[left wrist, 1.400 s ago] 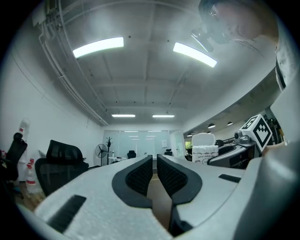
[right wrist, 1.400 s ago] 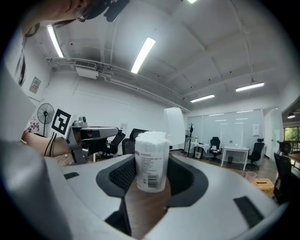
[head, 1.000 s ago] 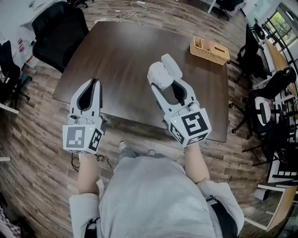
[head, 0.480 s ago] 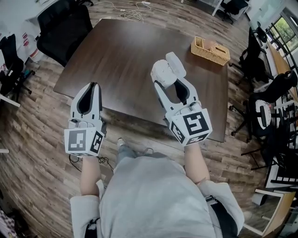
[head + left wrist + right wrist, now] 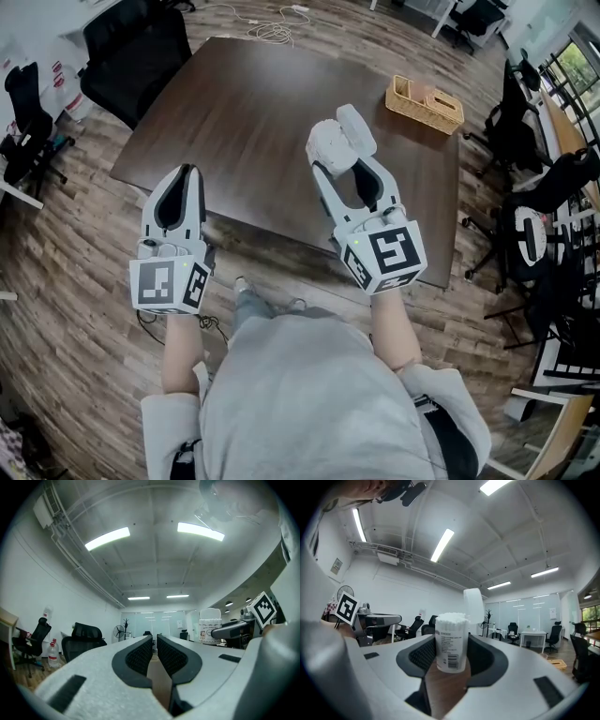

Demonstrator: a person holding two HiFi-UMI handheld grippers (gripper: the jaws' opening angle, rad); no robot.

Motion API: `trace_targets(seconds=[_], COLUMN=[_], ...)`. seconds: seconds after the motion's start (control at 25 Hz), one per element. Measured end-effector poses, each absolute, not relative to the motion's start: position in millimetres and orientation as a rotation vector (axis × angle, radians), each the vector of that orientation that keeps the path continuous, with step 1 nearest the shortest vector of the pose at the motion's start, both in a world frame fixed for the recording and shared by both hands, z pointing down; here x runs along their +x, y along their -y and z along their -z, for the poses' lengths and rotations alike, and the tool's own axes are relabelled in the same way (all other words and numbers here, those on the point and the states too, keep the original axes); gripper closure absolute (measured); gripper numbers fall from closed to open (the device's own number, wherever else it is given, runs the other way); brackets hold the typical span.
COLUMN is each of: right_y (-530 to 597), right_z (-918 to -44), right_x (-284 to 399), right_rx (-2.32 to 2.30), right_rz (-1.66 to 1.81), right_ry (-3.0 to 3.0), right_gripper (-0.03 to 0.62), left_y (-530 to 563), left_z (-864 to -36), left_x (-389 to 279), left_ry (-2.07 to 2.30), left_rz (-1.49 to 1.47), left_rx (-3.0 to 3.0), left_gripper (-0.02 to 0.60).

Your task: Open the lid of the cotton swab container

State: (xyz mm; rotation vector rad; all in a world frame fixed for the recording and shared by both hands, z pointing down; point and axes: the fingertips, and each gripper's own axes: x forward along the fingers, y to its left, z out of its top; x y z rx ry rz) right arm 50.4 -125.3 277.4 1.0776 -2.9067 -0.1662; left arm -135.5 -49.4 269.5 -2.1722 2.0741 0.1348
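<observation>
Cotton swab container (image 5: 451, 641) is being held upright above the table's (image 5: 244, 103) near edge. It is being clamped at mid-body, across the label, by the right gripper (image 5: 452, 654), with the jaws standing wide and the pads pressing on its sides. Its lid (image 5: 474, 605) is already flipped up and swab tips are being exposed.

Left gripper (image 5: 154, 649) is being carried just off the table's near-left edge, jaws all but together, nothing between them.

Container is being judged light, thin-walled and smooth, so flexing under a hard squeeze is likely. With the top open, swabs are being risked by any tilt. Mid-body is being judged the best hold.

Tabletop is being left mostly bare, with a wicker basket (image 5: 424, 101) at the far-right corner. Ample room is being offered for setting down.
</observation>
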Motion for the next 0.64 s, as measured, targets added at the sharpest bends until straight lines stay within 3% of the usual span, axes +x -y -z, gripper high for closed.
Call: trace_targets(seconds=[0.64], right_y=[127.8], right_z=[-274.5], right_x=[60.7], right_rx=[1.059], right_rz=[0.172], right_ry=[2.928], right_gripper=[0.399], left_y=[51.2], left_z=[-266.5], left_x=[-125.9], left_ry=[-2.092], left_rz=[-0.124], left_rx=[-2.115], left_gripper=[0.548])
